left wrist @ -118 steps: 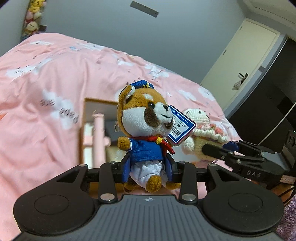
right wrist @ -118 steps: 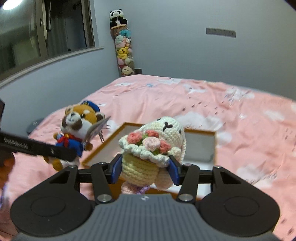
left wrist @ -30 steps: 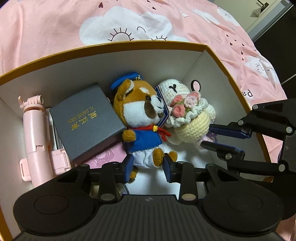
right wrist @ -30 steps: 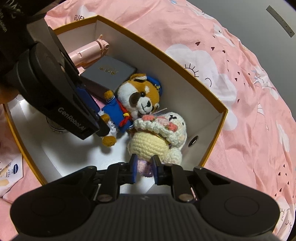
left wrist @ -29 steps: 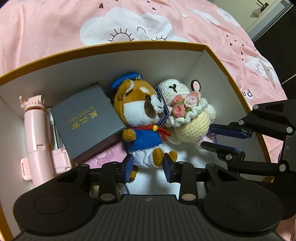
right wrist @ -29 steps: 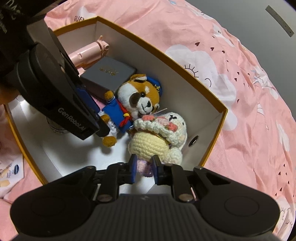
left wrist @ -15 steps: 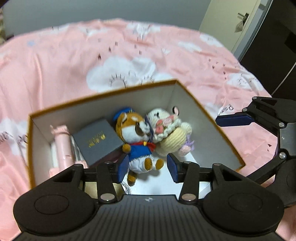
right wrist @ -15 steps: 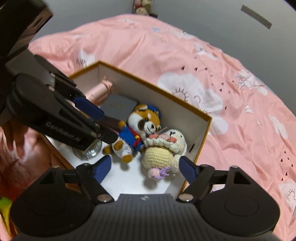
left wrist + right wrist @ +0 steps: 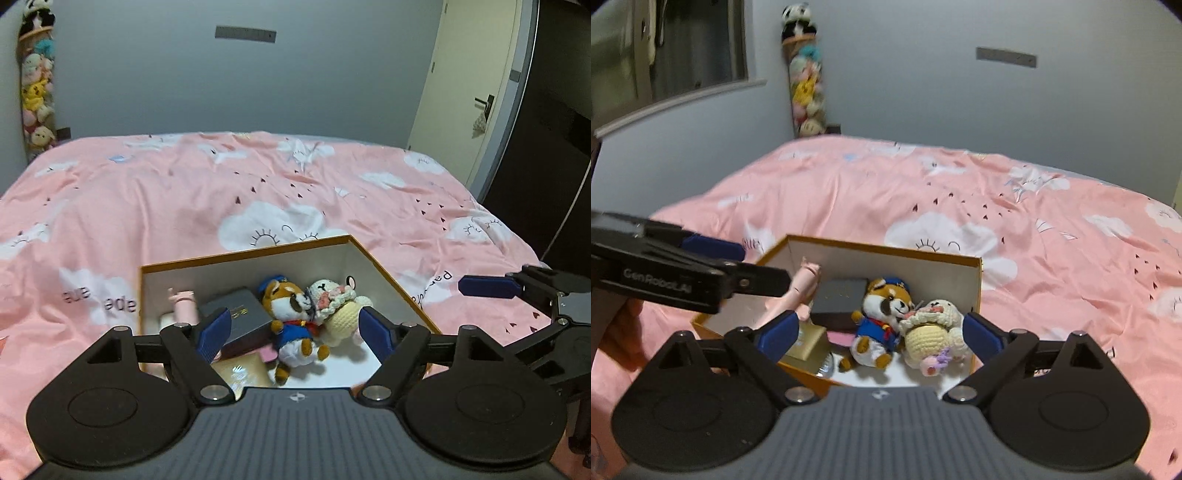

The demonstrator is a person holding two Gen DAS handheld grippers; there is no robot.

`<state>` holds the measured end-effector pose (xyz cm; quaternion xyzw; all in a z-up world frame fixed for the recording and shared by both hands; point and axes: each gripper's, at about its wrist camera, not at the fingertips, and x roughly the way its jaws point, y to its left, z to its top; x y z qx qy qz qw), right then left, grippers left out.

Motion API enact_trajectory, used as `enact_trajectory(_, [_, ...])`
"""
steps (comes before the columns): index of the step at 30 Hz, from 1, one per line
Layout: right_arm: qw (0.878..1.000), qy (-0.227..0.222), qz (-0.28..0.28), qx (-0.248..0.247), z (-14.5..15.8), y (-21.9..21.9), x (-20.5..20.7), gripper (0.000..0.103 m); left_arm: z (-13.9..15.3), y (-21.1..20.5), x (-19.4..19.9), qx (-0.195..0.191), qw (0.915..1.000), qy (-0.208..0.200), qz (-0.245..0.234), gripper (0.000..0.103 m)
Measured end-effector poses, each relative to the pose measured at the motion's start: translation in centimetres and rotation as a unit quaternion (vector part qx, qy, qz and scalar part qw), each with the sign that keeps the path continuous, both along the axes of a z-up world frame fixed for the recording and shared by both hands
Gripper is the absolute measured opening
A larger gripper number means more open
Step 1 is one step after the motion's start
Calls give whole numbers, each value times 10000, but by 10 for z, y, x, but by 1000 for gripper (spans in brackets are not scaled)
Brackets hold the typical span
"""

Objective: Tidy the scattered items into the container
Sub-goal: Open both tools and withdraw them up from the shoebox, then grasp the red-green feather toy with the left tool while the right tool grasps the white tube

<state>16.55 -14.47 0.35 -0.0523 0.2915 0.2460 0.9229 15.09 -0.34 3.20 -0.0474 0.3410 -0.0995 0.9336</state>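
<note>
An orange-rimmed white box (image 9: 258,253) (image 9: 886,249) sits on the pink bed. Inside lie a sailor-suited fox plush (image 9: 291,317) (image 9: 882,314), a cream crochet bunny with flowers (image 9: 340,310) (image 9: 934,332), a grey case (image 9: 243,317) (image 9: 842,295) and a pink handle-shaped gadget (image 9: 183,306) (image 9: 798,291). My left gripper (image 9: 295,332) hangs above the box with its jaws opening and nothing pressed between them. My right gripper (image 9: 882,332) is also above the box, its jaws opening wide, with no pad on either toy.
A pink cloud-print duvet (image 9: 221,192) covers the bed all around the box. A column of stuffed toys (image 9: 807,85) hangs in the far corner. A door (image 9: 469,92) and a dark wardrobe stand to the right. A gold packet (image 9: 809,343) lies in the box.
Both grippers let go of the plush toys, which now lie in the box. Both rose and pulled back, tilting up so the wall shows, with jaws spread wide.
</note>
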Motion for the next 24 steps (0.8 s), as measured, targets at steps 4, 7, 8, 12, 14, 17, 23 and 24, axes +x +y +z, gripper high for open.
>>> enact_trajectory(4, [9988, 14, -139, 473, -3, -2, -27, 100, -2, 18, -30, -64, 9999, 84, -54, 90])
enact_trajectory(7, [9963, 192, -342, 766, -12, -3, -43, 102, -11, 34, -53, 19, 9997, 243, -34, 89])
enact_trajectory(8, [9957, 272, -391, 801, -16, -3, -48, 102, -16, 39, -62, 71, 9995, 295, 11, 89])
enact_trajectory(12, [9953, 365, -583, 676, -35, -2, -67, 102, -37, 56, -95, 178, 9981, 528, 261, 83])
enact_trajectory(14, [9965, 332, -611, 472, -44, 1, -74, 102, -46, 62, -110, 187, 9970, 677, 315, 81])
enact_trajectory(17, [9973, 295, -581, 325, -55, 7, -88, 102, -58, 62, -127, 377, 9954, 834, 277, 80])
enact_trajectory(23, [9988, 299, -391, -28, -69, 20, -107, 102, -80, 46, -149, 933, 9883, 1202, -30, 79])
enact_trajectory(24, [9988, 265, -407, -96, -70, 21, -109, 102, -84, 44, -151, 1005, 9868, 1264, -71, 79])
